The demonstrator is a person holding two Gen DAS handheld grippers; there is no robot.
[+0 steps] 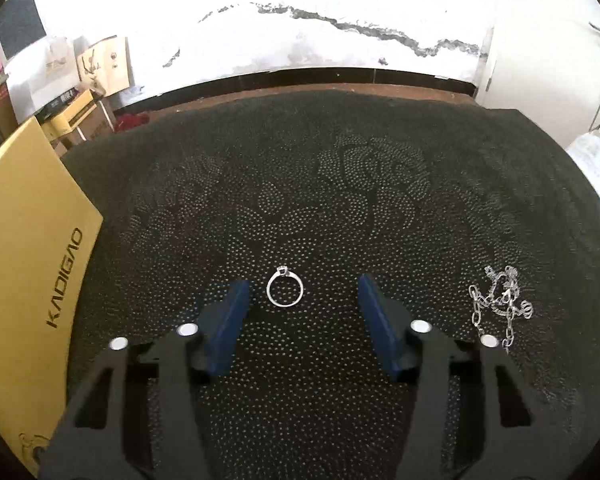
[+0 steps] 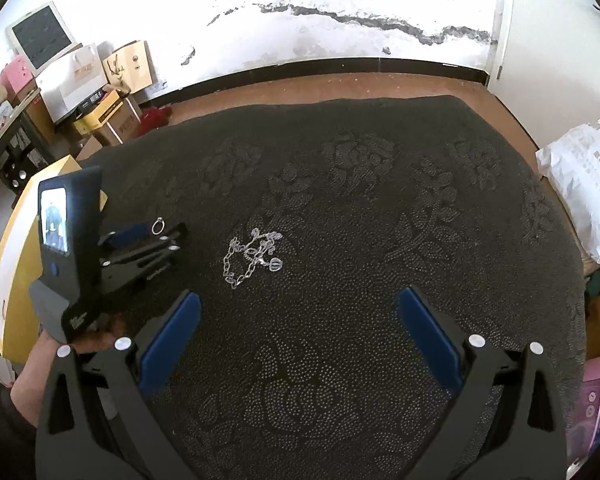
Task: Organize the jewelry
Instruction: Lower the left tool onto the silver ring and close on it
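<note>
While its two blue-padded fingers are standing wide apart and gripping nothing, the left gripper is hovering low over the dark dotted floral cloth, and the thin silver ring with a small stone setting is lying flat on that cloth between the fingertips, nearer the left finger and touching neither pad. To the right of the right finger, the tangled silver chain with a small round charm is lying in a loose heap on the same cloth, well apart from the ring. At the left edge of the cloth, the flat yellow cardboard box printed KADIGAO is sitting close beside the left finger.

Seen from the right wrist, the right gripper is hanging over the near part of the cloth with its blue pads spread wide and holding nothing. The chain is lying just beyond its fingertips, toward the left one, and farther left the left gripper is showing with the ring at its tips. Behind that gripper its black handle body with a small lit screen is standing up, with the box beyond it. At the far right a white printed plastic bag is sitting by the cloth's edge, and a cracked white wall is running along the far side
</note>
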